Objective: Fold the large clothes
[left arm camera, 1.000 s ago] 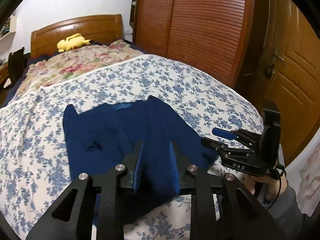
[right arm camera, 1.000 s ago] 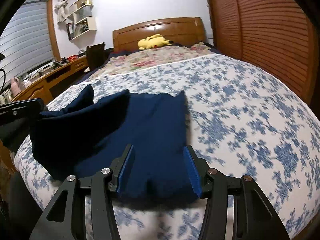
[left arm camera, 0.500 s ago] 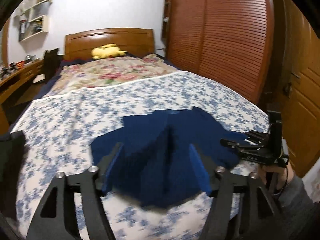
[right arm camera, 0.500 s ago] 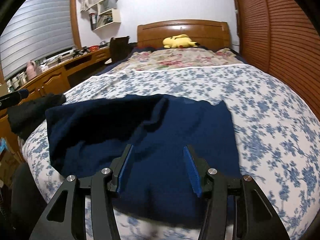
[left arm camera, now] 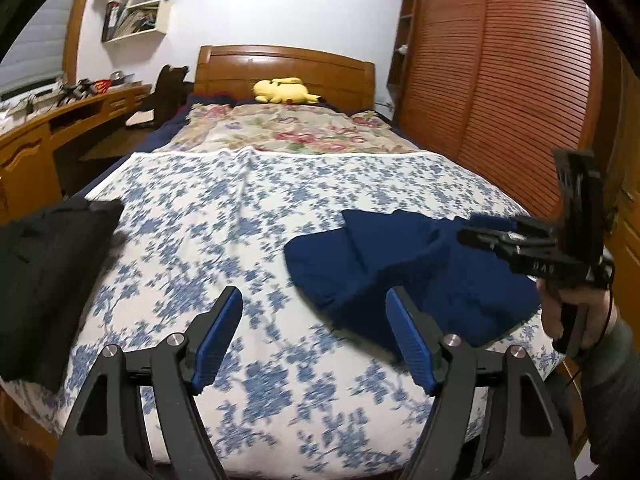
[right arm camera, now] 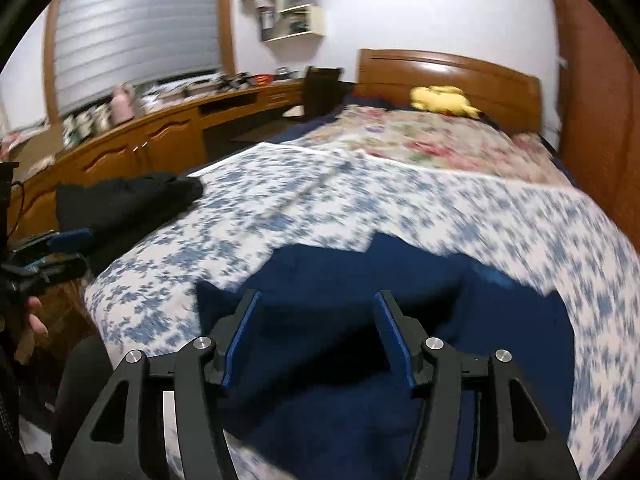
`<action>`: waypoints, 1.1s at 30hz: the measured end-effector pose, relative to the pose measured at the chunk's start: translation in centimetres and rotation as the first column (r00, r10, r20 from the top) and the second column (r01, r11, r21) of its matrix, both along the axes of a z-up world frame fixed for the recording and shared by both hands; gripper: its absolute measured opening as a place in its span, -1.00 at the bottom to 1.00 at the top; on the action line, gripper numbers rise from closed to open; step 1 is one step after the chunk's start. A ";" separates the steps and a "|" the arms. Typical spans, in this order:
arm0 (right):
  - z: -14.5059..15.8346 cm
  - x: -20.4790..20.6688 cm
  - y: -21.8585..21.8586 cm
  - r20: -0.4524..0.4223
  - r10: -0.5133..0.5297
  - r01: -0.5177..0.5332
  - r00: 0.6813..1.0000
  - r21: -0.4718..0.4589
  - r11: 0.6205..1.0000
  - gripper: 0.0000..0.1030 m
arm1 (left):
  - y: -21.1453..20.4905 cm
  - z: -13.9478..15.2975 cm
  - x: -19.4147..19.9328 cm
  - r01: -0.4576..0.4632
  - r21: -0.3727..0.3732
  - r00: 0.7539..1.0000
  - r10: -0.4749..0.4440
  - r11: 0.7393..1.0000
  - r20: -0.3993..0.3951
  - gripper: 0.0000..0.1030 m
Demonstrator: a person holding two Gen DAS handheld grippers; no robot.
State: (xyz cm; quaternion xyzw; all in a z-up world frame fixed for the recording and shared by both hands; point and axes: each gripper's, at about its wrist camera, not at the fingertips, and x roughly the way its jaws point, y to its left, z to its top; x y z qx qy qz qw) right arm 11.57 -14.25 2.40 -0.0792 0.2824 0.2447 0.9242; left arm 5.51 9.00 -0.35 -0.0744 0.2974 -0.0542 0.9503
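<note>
A navy blue garment (left arm camera: 384,264) lies folded on the blue-flowered bedspread (left arm camera: 224,216), toward the bed's right front. My left gripper (left arm camera: 316,328) is open and empty, above bare bedspread left of the garment. My right gripper (right arm camera: 318,328) is open, hovering just over the navy garment (right arm camera: 360,280), with nothing between its jaws. The right gripper also shows in the left wrist view (left arm camera: 516,244), over the garment's right part. The left gripper shows at the left edge of the right wrist view (right arm camera: 52,248).
A folded black garment (left arm camera: 44,276) lies at the bed's left front corner. A yellow plush toy (left arm camera: 284,91) sits by the wooden headboard (left arm camera: 288,66). A wooden desk (right arm camera: 160,132) runs along the left; a slatted wardrobe (left arm camera: 500,92) stands on the right.
My left gripper let go of the navy garment, opened wide and swung left off it. My right gripper stayed open over the garment, which now lies folded smaller.
</note>
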 end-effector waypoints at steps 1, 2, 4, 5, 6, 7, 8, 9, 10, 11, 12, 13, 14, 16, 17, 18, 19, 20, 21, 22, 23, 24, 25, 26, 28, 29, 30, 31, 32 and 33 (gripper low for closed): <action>0.1 0.6 1.2 -0.004 0.023 -0.024 1.000 -0.020 1.000 0.24 | 0.4 -0.3 -0.1 -0.004 -0.004 1.000 0.004 1.000 -0.002 0.46; 0.1 0.9 2.3 -0.010 0.044 -0.045 0.999 -0.036 0.998 0.26 | 0.9 -0.6 -0.3 -0.011 -0.008 1.000 0.011 1.000 -0.006 0.46; -0.2 2.0 4.4 -0.032 0.095 -0.097 0.995 -0.066 0.993 0.27 | 1.7 -1.1 -0.6 -0.020 -0.014 1.000 0.020 1.000 -0.010 0.46; -0.4 2.6 5.5 -0.050 0.118 -0.122 0.992 -0.080 0.989 0.27 | 2.0 -1.3 -0.7 -0.024 -0.016 1.000 0.024 1.000 -0.013 0.46; -0.8 3.2 6.5 -0.072 0.139 -0.145 0.988 -0.094 0.985 0.28 | 2.3 -1.4 -0.9 -0.026 -0.016 1.000 0.026 1.000 -0.017 0.46; -1.0 3.7 7.3 -0.089 0.149 -0.159 0.985 -0.107 0.982 0.27 | 2.6 -1.5 -1.0 -0.029 -0.014 0.999 0.029 0.999 -0.020 0.46; -1.4 4.3 8.0 -0.107 0.159 -0.171 0.982 -0.120 0.978 0.27 | 2.8 -1.6 -1.2 -0.031 -0.011 0.999 0.031 0.999 -0.021 0.46; -1.6 4.9 8.8 -0.126 0.166 -0.183 0.978 -0.133 0.974 0.27 | 3.0 -1.7 -1.3 -0.035 -0.005 0.999 0.034 0.999 -0.022 0.46; -2.0 5.5 9.5 -0.144 0.171 -0.192 0.975 -0.147 0.970 0.27 | 3.1 -1.8 -1.5 -0.037 -0.001 0.999 0.037 0.999 -0.022 0.46; -2.4 6.0 10.0 -0.161 0.177 -0.202 0.971 -0.159 0.966 0.27 | 3.3 -1.8 -1.6 -0.038 0.001 0.999 0.038 0.999 -0.021 0.46; -2.8 6.5 10.6 -0.178 0.184 -0.215 0.967 -0.172 0.961 0.27 | 3.5 -1.9 -1.8 -0.039 0.001 0.999 0.039 0.999 -0.021 0.46; -3.1 6.8 11.1 -0.199 0.195 -0.233 0.960 -0.188 0.954 0.27 | 3.6 -2.0 -2.0 -0.040 -0.001 0.999 0.040 0.999 -0.022 0.46; -3.6 7.1 11.7 -0.222 0.208 -0.255 0.953 -0.207 0.945 0.27 | 3.8 -2.1 -2.0 -0.040 -0.003 0.999 0.040 0.999 -0.025 0.46; -4.3 7.1 12.3 -0.219 0.220 -0.277 0.951 -0.280 0.919 -0.33 | 3.9 -2.4 -2.1 -0.040 -0.006 0.999 0.039 0.999 -0.030 0.46; -4.3 6.8 12.3 -0.184 0.216 -0.268 0.959 -0.339 0.902 -0.71 | 3.9 -2.5 -2.1 -0.039 -0.008 0.999 0.039 0.999 -0.032 0.46; -4.5 6.8 12.2 -0.192 0.225 -0.281 0.955 -0.360 0.889 -0.81 | 3.9 -2.7 -2.1 -0.037 -0.010 0.999 0.037 0.999 -0.035 0.46; -4.6 6.7 12.0 -0.212 0.243 -0.306 0.947 -0.356 0.883 -0.82 | 3.9 -2.8 -2.0 -0.034 -0.012 0.999 0.034 0.999 -0.037 0.46; -4.6 6.7 11.6 -0.203 0.243 -0.303 0.949 -0.368 0.879 -0.82 | 3.7 -3.0 -2.0 -0.031 -0.012 0.999 0.031 0.999 -0.039 0.46; -4.4 6.7 10.9 -0.185 0.230 -0.286 0.955 -0.387 0.876 -0.84 | 3.6 -2.9 -1.9 -0.029 -0.012 0.999 0.028 1.000 -0.040 0.46; -3.9 6.8 10.0 -0.160 0.214 -0.262 0.963 -0.395 0.881 -0.85 | 3.3 -3.0 -1.8 -0.023 -0.014 0.999 0.023 1.000 -0.041 0.46; -3.3 6.9 9.0 -0.132 0.195 -0.232 0.972 -0.386 0.893 -0.85 | 3.0 -3.0 -1.7 -0.017 -0.015 0.999 0.016 1.000 -0.040 0.46; -2.5 6.9 7.7 -0.107 0.173 -0.201 0.979 -0.373 0.906 -0.86 | 2.8 -3.0 -1.6 -0.012 -0.016 0.999 0.011 1.000 -0.040 0.46; -1.5 6.9 6.2 -0.075 0.146 -0.163 0.986 -0.356 0.920 -0.86 | 2.3 -3.0 -1.4 -0.002 -0.015 0.999 0.001 1.000 -0.039 0.46; -0.6 6.9 4.7 -0.044 0.118 -0.126 0.992 -0.338 0.933 -0.86 | 1.9 -2.9 -1.2 0.008 -0.015 0.999 -0.009 1.000 -0.038 0.46; 1.2 6.7 1.3 0.015 0.054 -0.047 0.998 -0.310 0.950 -0.87 | 0.8 -2.8 -0.8 0.029 -0.013 0.999 -0.029 1.000 -0.035 0.46; 2.0 6.6 -0.3 0.041 0.018 -0.004 0.999 -0.302 0.953 -0.87 | 0.3 -2.7 -0.6 0.038 -0.012 0.999 -0.039 0.999 -0.034 0.46; 2.7 6.6 -2.0 0.059 -0.018 0.034 0.998 -0.289 0.957 -0.87 | -0.3 -2.6 -0.4 0.051 -0.011 0.998 -0.051 0.999 -0.033 0.46; 3.2 6.5 -3.8 0.067 -0.053 0.070 0.996 -0.279 0.958 -0.87 | -1.0 -2.6 -0.1 0.066 -0.010 0.997 -0.066 0.998 -0.031 0.46; 3.6 6.3 -5.4 0.079 -0.086 0.104 0.993 -0.276 0.955 -0.87 | -1.6 -2.5 0.1 0.076 -0.009 0.997 -0.077 0.997 -0.030 0.46; 3.7 6.2 -7.3 0.085 -0.125 0.144 0.989 -0.270 0.952 -0.87 | -2.2 -2.4 0.3 0.090 -0.008 0.996 -0.090 0.996 -0.027 0.46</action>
